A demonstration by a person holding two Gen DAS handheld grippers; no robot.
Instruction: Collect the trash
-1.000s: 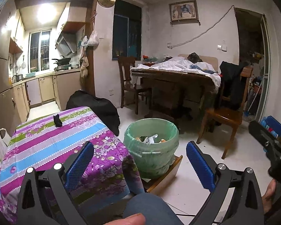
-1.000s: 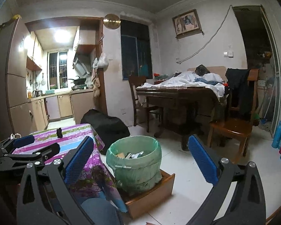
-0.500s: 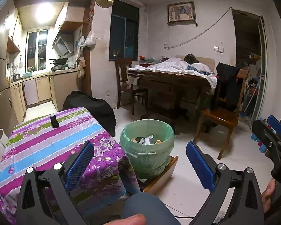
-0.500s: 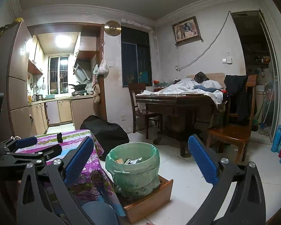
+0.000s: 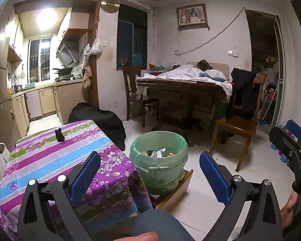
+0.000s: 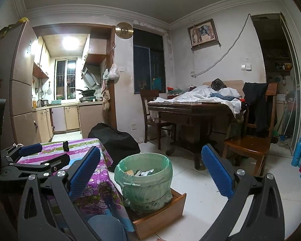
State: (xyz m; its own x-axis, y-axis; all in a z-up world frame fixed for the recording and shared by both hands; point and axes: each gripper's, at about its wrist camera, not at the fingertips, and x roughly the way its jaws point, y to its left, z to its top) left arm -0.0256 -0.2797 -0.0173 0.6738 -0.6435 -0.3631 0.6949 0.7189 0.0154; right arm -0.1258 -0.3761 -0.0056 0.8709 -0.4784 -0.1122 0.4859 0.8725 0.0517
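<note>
The left gripper [image 5: 149,175] is wide open and holds nothing. Its two blue fingers [image 5: 84,175] stick up at the bottom of the left wrist picture. The right gripper [image 6: 150,175] is wide open too, and it is empty. Between the fingers in both pictures, a bit below the middle, stands a green trash bin [image 5: 158,160] with a green bag in it. Bits of paper trash [image 5: 157,153] lie inside the bin. The bin sits in a wooden drawer [image 6: 160,219] on the white floor. To the left of the bin is a table with a purple striped cloth [image 5: 50,160]. A small black thing [image 5: 59,135] stands on the cloth near the far end. Behind the bin is a big dark wooden table [image 5: 180,90] with white cloth piled on top.
</note>
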